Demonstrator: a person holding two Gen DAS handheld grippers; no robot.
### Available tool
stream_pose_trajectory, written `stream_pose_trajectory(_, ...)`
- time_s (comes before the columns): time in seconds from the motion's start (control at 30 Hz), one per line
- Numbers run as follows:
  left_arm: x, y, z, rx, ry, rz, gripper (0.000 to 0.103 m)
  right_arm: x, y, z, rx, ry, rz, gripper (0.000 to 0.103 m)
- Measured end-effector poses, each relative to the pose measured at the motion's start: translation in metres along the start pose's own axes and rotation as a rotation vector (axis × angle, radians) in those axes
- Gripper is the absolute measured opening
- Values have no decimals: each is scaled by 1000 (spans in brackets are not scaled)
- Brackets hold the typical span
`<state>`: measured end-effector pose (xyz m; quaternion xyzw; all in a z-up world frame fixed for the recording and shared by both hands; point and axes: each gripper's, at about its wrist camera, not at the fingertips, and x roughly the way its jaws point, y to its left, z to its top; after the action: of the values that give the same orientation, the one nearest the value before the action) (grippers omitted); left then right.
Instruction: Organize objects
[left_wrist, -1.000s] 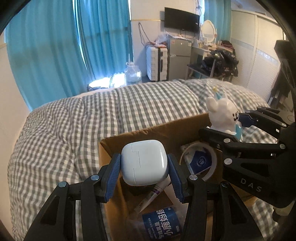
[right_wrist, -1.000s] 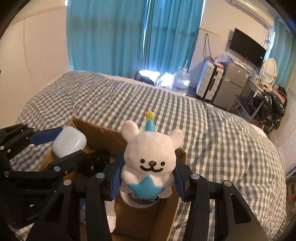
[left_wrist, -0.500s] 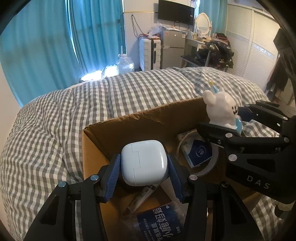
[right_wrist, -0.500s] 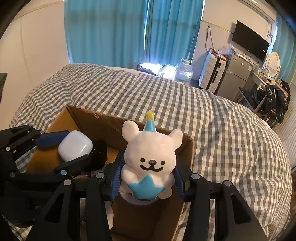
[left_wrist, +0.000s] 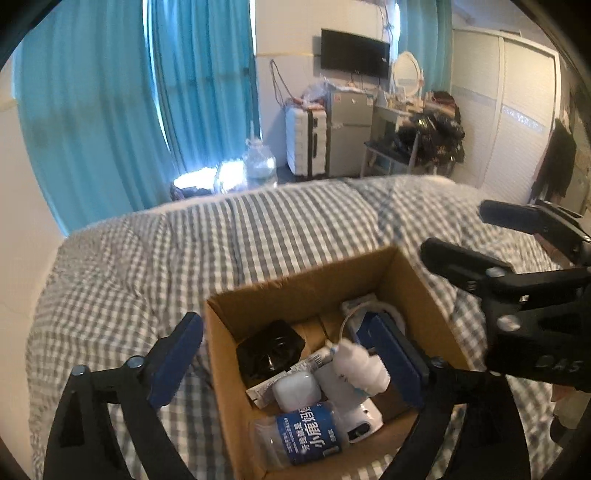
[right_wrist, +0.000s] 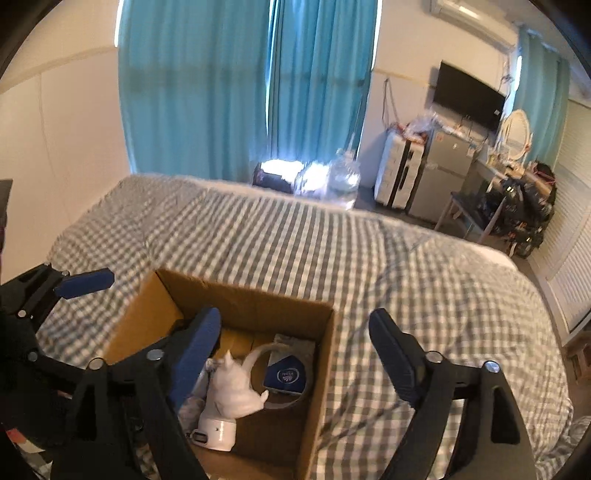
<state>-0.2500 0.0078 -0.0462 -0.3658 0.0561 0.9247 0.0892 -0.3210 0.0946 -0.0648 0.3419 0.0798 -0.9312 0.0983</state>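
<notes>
Cardboard box (left_wrist: 295, 291) sits on the checked bed, below and between my two claws; left gripper (left_wrist: 291, 363) spread wide and empty; right gripper (right_wrist: 295, 354) likewise; white case (left_wrist: 297, 389) and bear toy (right_wrist: 236, 387) lie inside, bear tipped over, nearer my right.

white earbud case (left_wrist: 296, 390) and tipped white bear figure (right_wrist: 236, 387) lie inside cardboard box (left_wrist: 295, 293).

A grey-checked bedspread (right_wrist: 332, 251) fills the foreground; behind it hang teal curtains (right_wrist: 240, 85), with a wall television (right_wrist: 469, 96), white suitcase (left_wrist: 306, 140) and round mirror (left_wrist: 406, 70) beyond
</notes>
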Motion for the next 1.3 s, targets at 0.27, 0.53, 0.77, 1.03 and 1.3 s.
stream_pose_trajectory(0.27, -93, -7, 20, 6, -145, 35, 102, -103, -9, 22, 52, -156, -48, 94)
stream_pose_trajectory(0.53, -187, -17, 22, 1, -291, 55, 103, -210, -18, 17, 83, -294, -96, 99)
stream_pose_trajectory(0.77, -238, -21, 8, -19, -382, 89, 103, -264, -18, -3, 100, -361, -118, 100)
stream_pose_trajectory(1.03, -258, -20, -25, -81, -434, 133, 103, -281, -6, -32, 79, -406, -123, 101)
stream_pose_trajectory(1.3, -242, -23, -70, -101, -432, 168, 103, -249, 0, -71, 91, -394, -135, 101)
